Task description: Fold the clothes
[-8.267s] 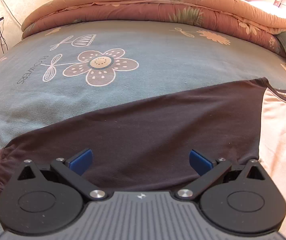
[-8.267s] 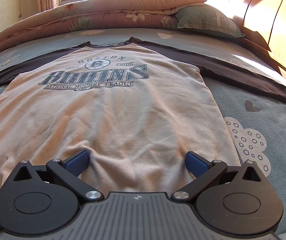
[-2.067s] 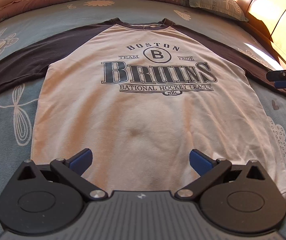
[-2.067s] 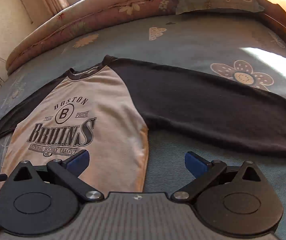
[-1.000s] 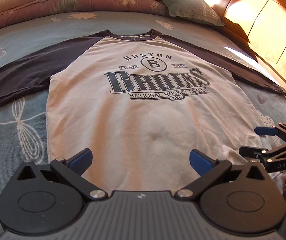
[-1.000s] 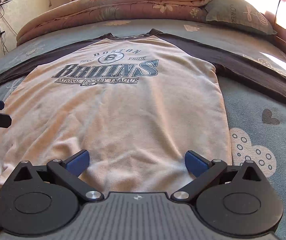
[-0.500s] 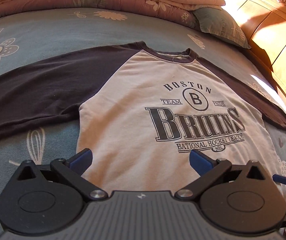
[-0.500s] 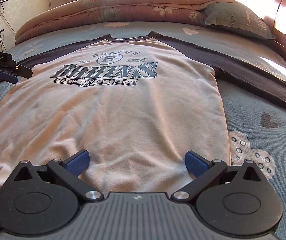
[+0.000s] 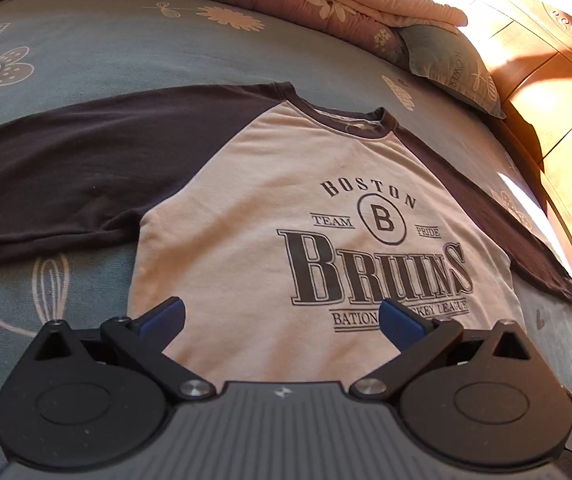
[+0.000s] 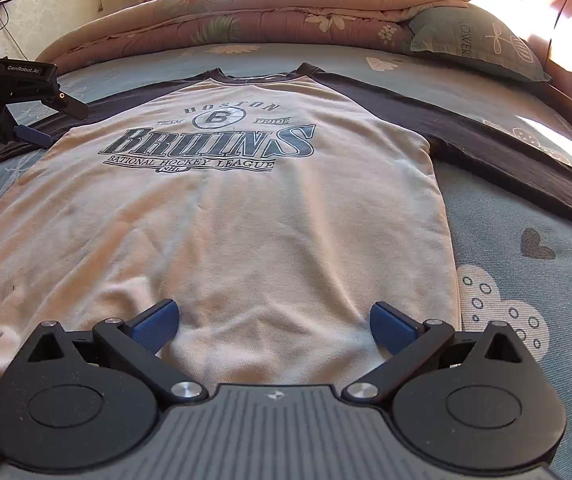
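I have the sweatshirt (image 10: 225, 208) spread flat and face up on the bed (image 10: 526, 240), collar toward the rolled quilt (image 10: 245, 12) and pillow (image 10: 474, 40), both dark sleeves stretched straight out to the sides. Nothing is folded yet, so I judge the step in hand to be the first fold: bringing a sleeve and side panel in over the printed chest. My left gripper (image 9: 281, 320) hangs with its jaws wide apart and empty above the chest on the left-sleeve side, and in the right wrist view it shows out by that sleeve. My right gripper (image 10: 273, 324) is likewise spread open and empty, low over the cloth near the hem. To do this well I would pinch the left sleeve (image 9: 65, 168) near the shoulder seam with one gripper and take the hem corner on the same side with the other, lift only enough to clear, then carry both across together so the fold line runs straight from shoulder to hem. The fabric looks soft and thick, so I expect it to drag and bunch if I pull from one point alone.
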